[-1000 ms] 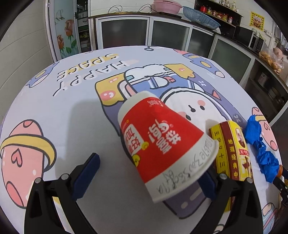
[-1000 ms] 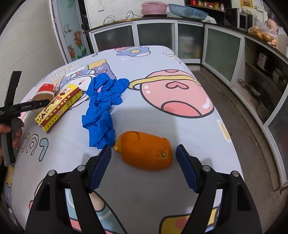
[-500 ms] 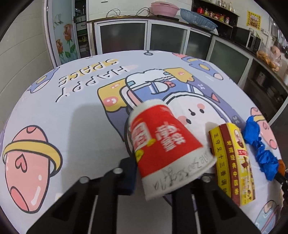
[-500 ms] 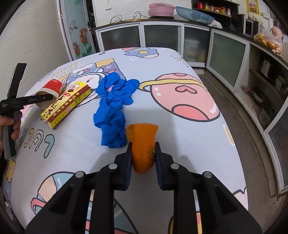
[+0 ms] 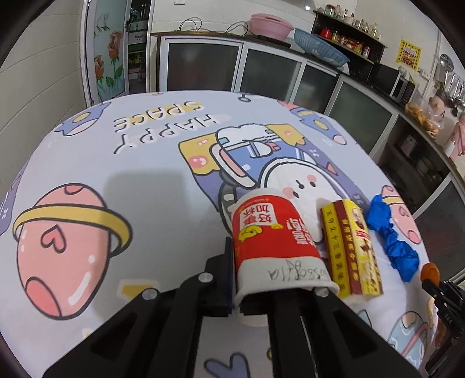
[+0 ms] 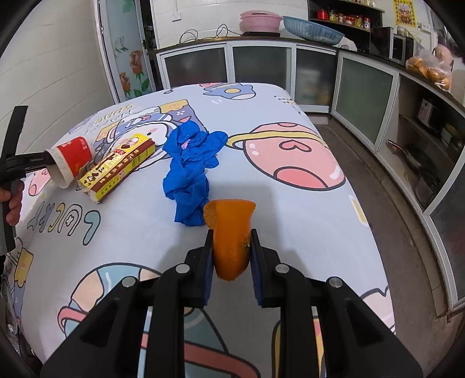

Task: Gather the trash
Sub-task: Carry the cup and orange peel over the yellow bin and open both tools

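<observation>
My left gripper (image 5: pixel 273 288) is shut on a red and white paper cup (image 5: pixel 270 238) and holds it off the table, rim toward the camera; the cup also shows in the right wrist view (image 6: pixel 71 160). My right gripper (image 6: pixel 231 253) is shut on an orange peel (image 6: pixel 231 232), lifted just above the cloth. A yellow and red carton (image 5: pixel 353 247) lies beside the cup, also in the right wrist view (image 6: pixel 117 171). Crumpled blue gloves (image 6: pixel 190 171) lie beyond the peel, also in the left wrist view (image 5: pixel 391 238).
The table (image 6: pixel 290 203) wears a cartoon-print cloth. Its right edge drops to the floor (image 6: pixel 392 203). Glass-front cabinets (image 6: pixel 261 69) run along the back and right walls, with a pink basin (image 6: pixel 260 20) and blue basket (image 6: pixel 312 29) on top.
Both grippers closed from open: the left on the paper cup, the right on the orange peel. Both items have been lifted off the table.
</observation>
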`<state>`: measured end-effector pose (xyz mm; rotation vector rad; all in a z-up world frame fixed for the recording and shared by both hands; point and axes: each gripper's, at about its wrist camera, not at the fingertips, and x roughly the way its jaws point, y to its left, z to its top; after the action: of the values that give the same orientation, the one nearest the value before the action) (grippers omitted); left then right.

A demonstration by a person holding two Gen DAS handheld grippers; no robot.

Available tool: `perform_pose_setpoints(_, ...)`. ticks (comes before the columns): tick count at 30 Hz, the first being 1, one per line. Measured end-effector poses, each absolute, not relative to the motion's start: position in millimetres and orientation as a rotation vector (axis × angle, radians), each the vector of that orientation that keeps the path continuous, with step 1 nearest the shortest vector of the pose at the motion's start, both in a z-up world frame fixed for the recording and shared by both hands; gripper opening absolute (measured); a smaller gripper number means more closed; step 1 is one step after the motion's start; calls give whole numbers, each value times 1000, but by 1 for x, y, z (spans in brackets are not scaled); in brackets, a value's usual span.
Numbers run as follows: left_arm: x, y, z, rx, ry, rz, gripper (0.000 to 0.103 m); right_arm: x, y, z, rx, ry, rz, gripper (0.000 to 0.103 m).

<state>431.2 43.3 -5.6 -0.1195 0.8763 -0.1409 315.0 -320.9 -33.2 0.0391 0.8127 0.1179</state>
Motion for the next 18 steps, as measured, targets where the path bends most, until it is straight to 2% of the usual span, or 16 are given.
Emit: perform_pose_setpoints(18, 332, 95, 16, -187, 823, -148, 2, 256, -339, -21, 144, 773, 79, 21)
